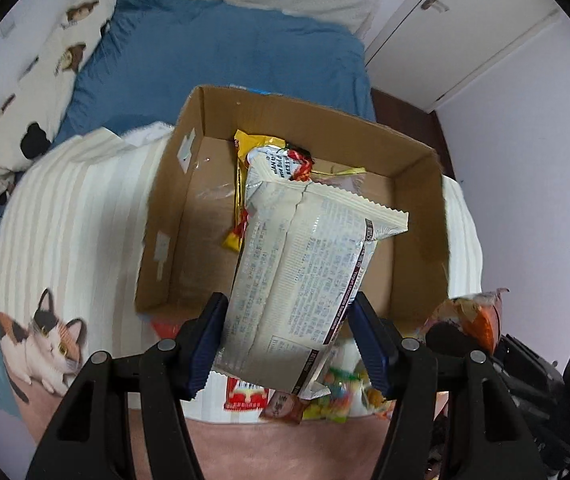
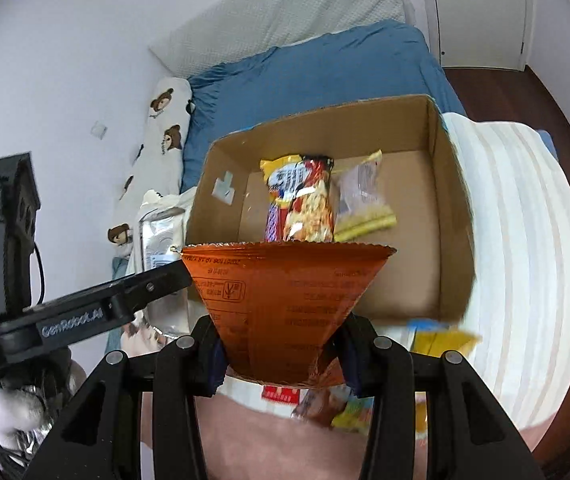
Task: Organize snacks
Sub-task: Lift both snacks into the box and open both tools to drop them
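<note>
An open cardboard box sits on the bed with snack packs inside: a red-yellow pack and a clear-yellow pack. My left gripper is shut on a cream-white snack pack, held tilted above the box's near edge. My right gripper is shut on an orange snack bag, held in front of the box's near wall. The left gripper also shows at the left of the right wrist view, and the orange bag shows at the right of the left wrist view.
A striped cream blanket with a cat print lies under the box. Loose snack packs lie on it in front of the box. A blue sheet, a bear-print pillow and white cupboard doors lie beyond.
</note>
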Available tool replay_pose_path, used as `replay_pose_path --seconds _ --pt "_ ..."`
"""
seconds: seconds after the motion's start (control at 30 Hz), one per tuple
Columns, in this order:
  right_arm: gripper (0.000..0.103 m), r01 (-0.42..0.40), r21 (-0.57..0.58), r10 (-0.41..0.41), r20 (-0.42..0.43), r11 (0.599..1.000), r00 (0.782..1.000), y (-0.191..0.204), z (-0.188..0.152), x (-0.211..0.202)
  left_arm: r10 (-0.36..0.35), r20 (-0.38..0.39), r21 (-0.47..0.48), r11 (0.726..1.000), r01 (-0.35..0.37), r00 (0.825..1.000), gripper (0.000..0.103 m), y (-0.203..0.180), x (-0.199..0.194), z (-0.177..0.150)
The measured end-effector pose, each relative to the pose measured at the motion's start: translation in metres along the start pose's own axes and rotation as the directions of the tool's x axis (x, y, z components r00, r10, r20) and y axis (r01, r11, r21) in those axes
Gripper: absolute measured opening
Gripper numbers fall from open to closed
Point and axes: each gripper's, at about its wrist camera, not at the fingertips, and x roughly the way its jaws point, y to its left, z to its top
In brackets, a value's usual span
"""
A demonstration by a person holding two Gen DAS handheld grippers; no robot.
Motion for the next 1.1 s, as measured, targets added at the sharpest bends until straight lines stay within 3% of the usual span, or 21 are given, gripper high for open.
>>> replay_pose_path --seconds 0.17,0.37,0.7,0.83,0.87,0.9,0.93,0.97,1.0,1.03,1.1 --pt "0.047 0.031 0.000 -0.031 -0.080 1.000 0.996 -0.008 0.034 0.054 -0.011 -0.120 -0.059 0.998 0.004 0.993 0.060 0.016 0.055 0.039" --pt "0.047 0.053 0.013 -0.049 -0.181 0.999 0.982 -0.026 0.039 0.119 0.010 -0.223 -0.094 0.995 -0.032 0.975 0.060 0.032 0.114 0.050" --pt "0.047 0.072 -0.007 -0.070 -0.292 0.997 0.954 -0.035 0.031 0.172 0.043 -0.287 -0.076 0.995 -0.067 0.957 0.061 0.043 0.146 0.037" --pt "0.050 0.065 0.000 -0.061 -0.367 0.998 0.928 -0.037 0.024 0.190 0.051 -0.310 -0.064 0.995 -0.075 0.949 0.060 0.041 0.146 0.031" --pt "0.060 0.078 0.005 -0.070 -0.380 0.997 0.922 -0.038 0.022 0.192 0.051 -0.312 -0.059 0.996 -0.073 0.949 0.060 0.039 0.145 0.029" --pt "0.081 0.087 0.011 -0.076 -0.385 0.996 0.920 -0.039 0.022 0.194 0.054 -0.306 -0.049 0.996 -0.072 0.950 0.060 0.038 0.144 0.028" --pt "0.089 0.094 0.014 -0.081 -0.381 0.995 0.921 -0.040 0.022 0.194 0.068 -0.291 -0.036 0.996 -0.082 0.954 0.062 0.036 0.139 0.027" --pt "0.096 0.104 0.010 -0.093 -0.374 0.995 0.923 -0.040 0.021 0.193 0.075 -0.279 -0.032 0.996 -0.087 0.957 0.069 0.035 0.137 0.026" --pt "0.096 0.116 0.006 -0.106 -0.371 0.993 0.922 -0.041 0.021 0.192 0.077 -0.269 -0.031 0.996 -0.089 0.960 0.085 0.033 0.133 0.027" --pt "0.096 0.126 0.008 -0.114 -0.368 0.992 0.923 -0.042 0.021 0.190 0.076 -0.260 -0.029 0.996 -0.087 0.963 0.091 0.032 0.129 0.027" --pt "0.098 0.139 0.008 -0.127 -0.363 0.990 0.923 -0.043 0.023 0.185 0.079 -0.242 -0.030 0.996 -0.089 0.967 0.093 0.031 0.121 0.025"
